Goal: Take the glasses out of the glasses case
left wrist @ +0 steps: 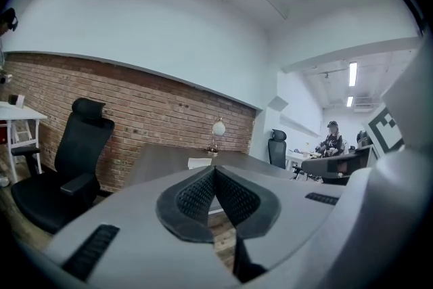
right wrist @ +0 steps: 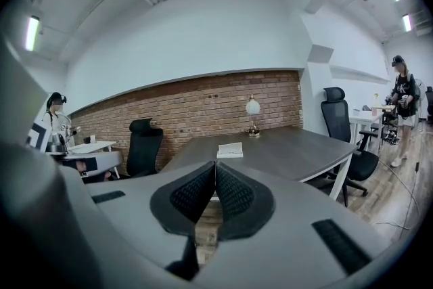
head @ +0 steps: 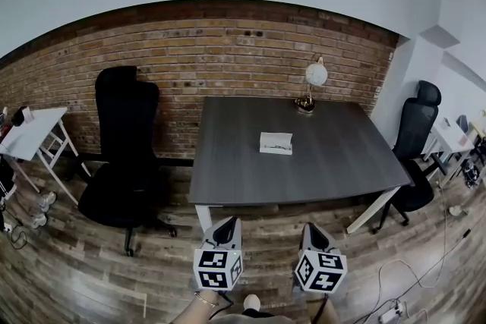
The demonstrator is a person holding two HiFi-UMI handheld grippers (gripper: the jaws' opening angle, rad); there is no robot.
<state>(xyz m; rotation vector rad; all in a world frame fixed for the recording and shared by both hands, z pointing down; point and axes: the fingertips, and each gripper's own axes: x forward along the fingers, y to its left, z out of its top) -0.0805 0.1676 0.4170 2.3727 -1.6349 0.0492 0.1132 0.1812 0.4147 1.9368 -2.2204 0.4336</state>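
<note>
A white glasses case (head: 276, 143) lies shut near the middle of the dark grey table (head: 228, 178); the glasses do not show. The case shows small in the left gripper view (left wrist: 199, 163) and in the right gripper view (right wrist: 230, 150). Both grippers hang well short of the table, over the wooden floor. My left gripper (head: 225, 228) is shut with nothing in it, its pads (left wrist: 196, 196) meeting at the tip. My right gripper (head: 313, 232) is shut and empty too, pads (right wrist: 233, 194) pressed together.
A globe desk lamp (head: 312, 83) stands at the table's far edge by the brick wall. A black office chair (head: 121, 155) stands left of the table, another (head: 416, 144) at the right. A white desk (head: 30, 134) is far left. Cables (head: 414, 269) lie on the floor.
</note>
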